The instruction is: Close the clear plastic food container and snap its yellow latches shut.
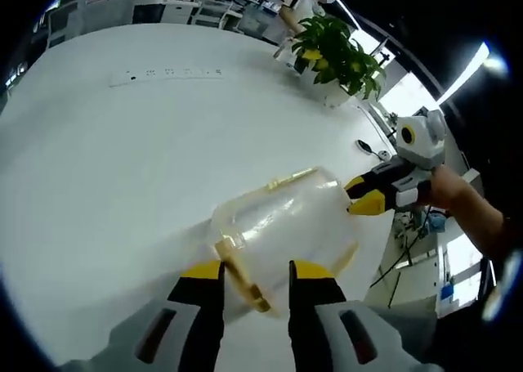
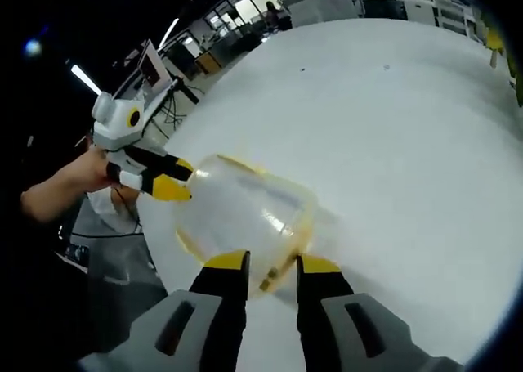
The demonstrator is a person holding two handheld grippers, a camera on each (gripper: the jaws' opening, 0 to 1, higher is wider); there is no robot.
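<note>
The clear plastic container [image 1: 286, 221] lies on the white table [image 1: 122, 159] with yellow trim along its rim. In the left gripper view, my left gripper [image 1: 257, 271] holds its jaws a narrow gap apart over the near end, with a yellow latch [image 1: 243, 278] lying slantwise between them. My right gripper [image 1: 364, 194] comes in from the right and touches the far end. In the right gripper view, the container [image 2: 245, 208] sits just ahead of my right gripper [image 2: 274, 263], and another yellow latch [image 2: 283, 267] lies in its narrow gap. The left gripper [image 2: 170, 181] meets the opposite end.
A potted green plant [image 1: 337, 51] stands at the table's far edge, with a spoon [image 1: 369, 150] near it and a white power strip [image 1: 167, 75] further left. The table edge [image 2: 151, 249] runs close behind the container. A person's hand [image 2: 82, 172] holds the left gripper.
</note>
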